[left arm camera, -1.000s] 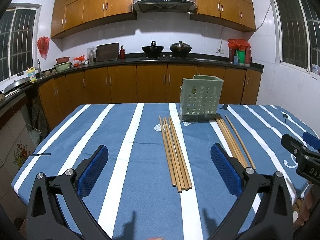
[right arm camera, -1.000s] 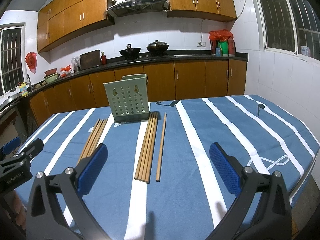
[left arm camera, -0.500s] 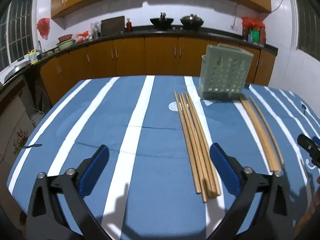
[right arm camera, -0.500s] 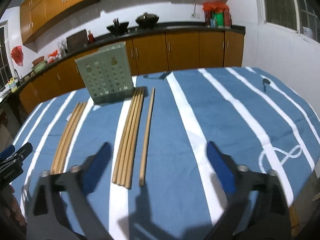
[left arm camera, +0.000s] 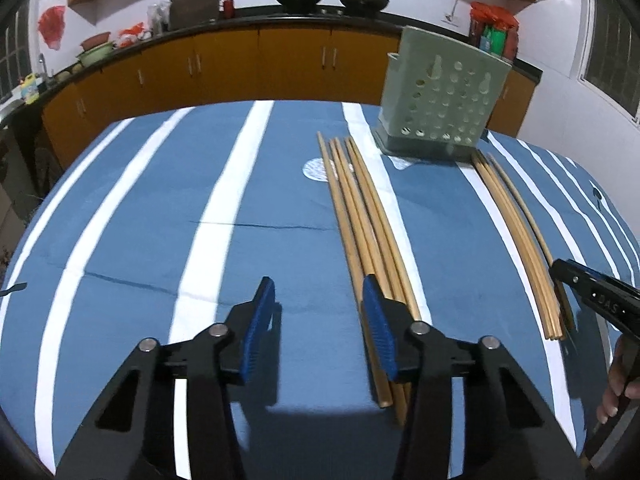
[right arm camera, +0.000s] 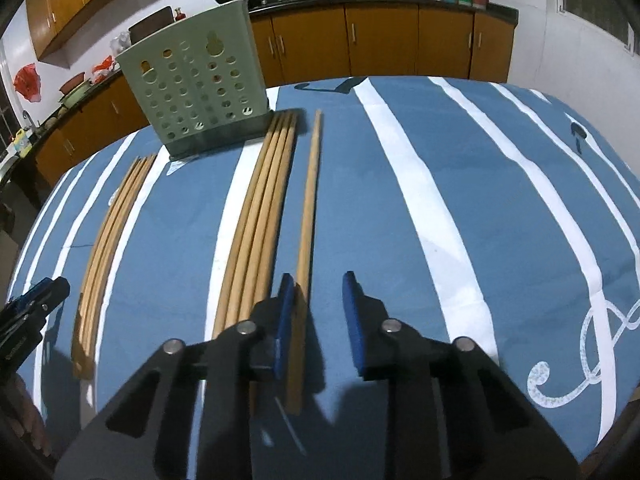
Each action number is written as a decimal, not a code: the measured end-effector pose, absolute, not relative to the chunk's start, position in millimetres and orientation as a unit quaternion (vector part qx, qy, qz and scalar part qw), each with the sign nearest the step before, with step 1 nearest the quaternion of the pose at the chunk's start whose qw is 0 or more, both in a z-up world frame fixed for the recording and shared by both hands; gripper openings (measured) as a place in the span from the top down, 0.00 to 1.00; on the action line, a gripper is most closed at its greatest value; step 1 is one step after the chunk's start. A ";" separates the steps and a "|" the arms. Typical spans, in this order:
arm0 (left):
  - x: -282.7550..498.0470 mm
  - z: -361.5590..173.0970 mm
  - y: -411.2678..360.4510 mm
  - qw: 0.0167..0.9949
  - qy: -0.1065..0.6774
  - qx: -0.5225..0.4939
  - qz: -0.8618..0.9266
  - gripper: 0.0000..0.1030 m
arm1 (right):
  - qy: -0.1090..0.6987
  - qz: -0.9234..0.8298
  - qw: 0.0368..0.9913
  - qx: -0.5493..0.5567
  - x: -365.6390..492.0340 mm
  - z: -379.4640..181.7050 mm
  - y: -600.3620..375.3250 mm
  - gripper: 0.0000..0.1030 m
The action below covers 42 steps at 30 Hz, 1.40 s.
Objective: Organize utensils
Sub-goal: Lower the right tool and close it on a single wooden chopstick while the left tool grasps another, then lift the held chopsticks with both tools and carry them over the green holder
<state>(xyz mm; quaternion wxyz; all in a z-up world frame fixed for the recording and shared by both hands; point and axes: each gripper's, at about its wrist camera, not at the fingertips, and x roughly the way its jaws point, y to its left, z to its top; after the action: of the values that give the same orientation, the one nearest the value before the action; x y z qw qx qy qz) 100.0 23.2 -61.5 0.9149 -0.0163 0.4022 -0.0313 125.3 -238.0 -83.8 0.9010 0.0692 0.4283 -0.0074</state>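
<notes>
A green holder (right arm camera: 196, 80) with round holes stood at the far side of the blue striped table (left arm camera: 132, 208). Two bunches of wooden chopsticks lay on the cloth in front of it, and none were in the holder yet.

The left gripper (left arm camera: 320, 320) hung low over the table with its jaws closing. Nothing was between them. The left bunch of chopsticks (left arm camera: 360, 216) ran just outside its right blue pad, toward one o'clock from the gripper. I think it needed to slide a bit to its right so the sticks sat in the gap before it squeezed.

The right gripper (right arm camera: 318, 316) had its jaws closing too, and they were nearer together. The lone chopstick (right arm camera: 310, 200) lay in the gap, right up against the left pad, but the pads did not look like they pressed it yet. The right bunch (right arm camera: 260, 220) lay just outside, toward eleven o'clock.

To do this well, each gripper should grab near the close ends, squeeze gently, and lift level so no stick rolled away. The holder was at twelve o'clock, waiting.
</notes>
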 end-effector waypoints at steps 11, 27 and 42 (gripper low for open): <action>106.8 -69.3 10.9 0.905 0.422 -0.007 -0.056 0.75 | 0.427 -0.012 0.902 0.064 127.8 -84.0 -241.6 0.90; 140.5 -73.2 32.8 0.902 0.432 -0.002 -0.015 0.92 | 0.419 -0.029 0.906 0.058 141.9 -85.2 -252.3 0.92; 140.9 -74.0 37.7 0.901 0.433 0.005 -0.029 0.92 | 0.419 -0.032 0.906 0.053 149.0 -86.8 -262.3 0.92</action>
<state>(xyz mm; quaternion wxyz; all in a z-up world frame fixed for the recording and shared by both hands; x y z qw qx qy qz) 140.9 37.7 -74.0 0.9011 0.0050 0.4326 -0.0290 149.0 -262.3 -86.8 0.9057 0.0534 0.4193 -0.0324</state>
